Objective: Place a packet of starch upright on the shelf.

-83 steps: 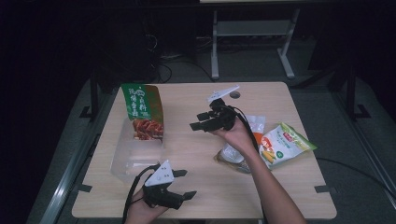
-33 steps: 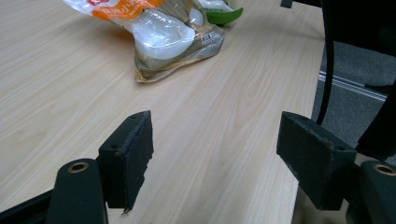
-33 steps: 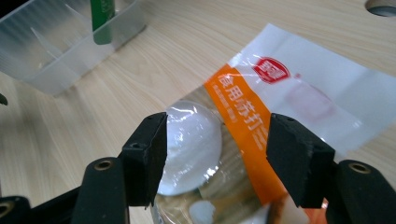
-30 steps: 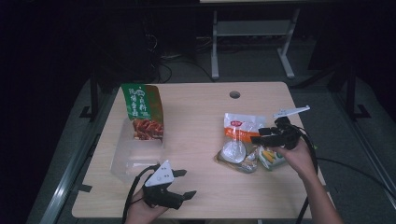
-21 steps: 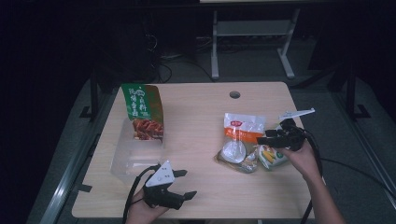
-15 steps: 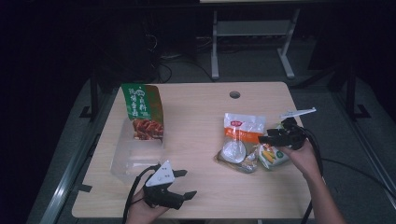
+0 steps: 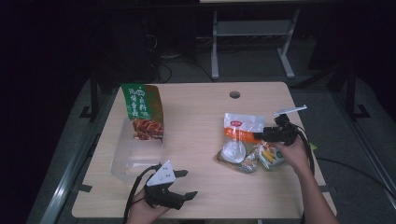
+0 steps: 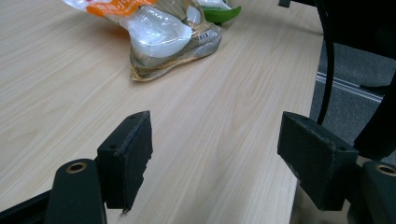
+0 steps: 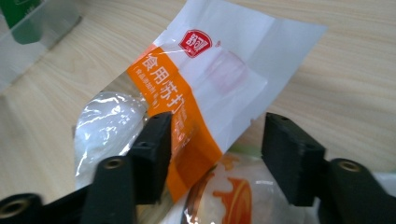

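Nearest to us, our left tongs [image 7: 184,184] rest at the near edge of the tabletop [image 7: 201,116], jaws spread wide with only bare wood between them. Just beyond them on the left stands a clear plastic bin [image 7: 133,156], and a green snack bag [image 7: 142,112] stands upright at its far side. Over on the right, at mid-depth, our right tongs [image 7: 261,136] sit over the cluster of packets; their jaws have just been closing and stand part open astride the corner of the white and orange pouch [image 9: 205,88], which lies flat, its pads not yet pressing it. A clear packet [image 7: 236,154] lies just nearer, touching it, and a green-trimmed snack packet [image 7: 271,156] lies under our right hand [image 7: 294,151].
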Tool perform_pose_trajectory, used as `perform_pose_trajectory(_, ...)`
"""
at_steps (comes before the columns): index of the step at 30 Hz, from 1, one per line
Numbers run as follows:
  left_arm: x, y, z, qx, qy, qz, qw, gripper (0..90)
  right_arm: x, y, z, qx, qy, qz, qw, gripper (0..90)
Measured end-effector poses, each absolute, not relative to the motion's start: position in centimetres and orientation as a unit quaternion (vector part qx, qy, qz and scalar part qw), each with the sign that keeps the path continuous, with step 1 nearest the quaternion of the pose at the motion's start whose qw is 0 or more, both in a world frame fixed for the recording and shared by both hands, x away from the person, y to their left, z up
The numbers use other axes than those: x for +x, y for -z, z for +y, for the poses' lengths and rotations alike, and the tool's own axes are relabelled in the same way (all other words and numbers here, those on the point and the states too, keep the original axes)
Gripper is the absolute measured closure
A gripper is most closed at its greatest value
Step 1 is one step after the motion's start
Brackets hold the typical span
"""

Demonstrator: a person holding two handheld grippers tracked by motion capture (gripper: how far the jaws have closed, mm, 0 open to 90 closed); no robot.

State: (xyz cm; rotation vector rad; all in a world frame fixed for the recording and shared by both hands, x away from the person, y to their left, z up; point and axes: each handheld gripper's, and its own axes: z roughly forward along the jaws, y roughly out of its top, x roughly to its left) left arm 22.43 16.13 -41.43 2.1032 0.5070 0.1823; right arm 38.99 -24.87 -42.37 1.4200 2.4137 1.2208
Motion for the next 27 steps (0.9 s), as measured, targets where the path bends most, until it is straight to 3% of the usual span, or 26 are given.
perform_pose_trajectory(2,22.4,41.4,16.1,0.857,-0.075,0.205,0.466,26.2,39.2,42.5,-24.6,0.463,-0.404,0.788,0.037,52.9)
perform_pose_trajectory(3,22.5,41.4,16.2,0.859,-0.075,0.204,0.464,26.1,39.3,42.5,-24.0,0.465,-0.401,0.789,0.034,60.6)
perform_pose_trajectory(4,22.5,41.4,16.2,0.859,-0.075,0.204,0.464,26.2,39.3,42.5,-24.0,0.465,-0.401,0.789,0.034,60.6)
perform_pose_trajectory(6,22.5,41.4,16.2,0.858,-0.074,0.205,0.466,26.1,39.3,42.4,-23.7,0.458,-0.411,0.787,0.044,72.6)
perform_pose_trajectory(10,22.6,41.4,16.3,0.857,-0.074,0.207,0.466,26.1,39.1,42.2,-23.7,0.459,-0.422,0.781,0.035,79.8)
perform_pose_trajectory(12,22.6,41.4,16.3,0.857,-0.072,0.209,0.466,26.1,38.8,41.8,-23.6,0.452,-0.426,0.783,0.038,87.4)
perform_pose_trajectory(27,22.8,41.3,16.5,0.854,-0.071,0.216,0.467,26.1,36.2,39.1,-22.7,0.393,-0.460,0.794,0.055,89.9)
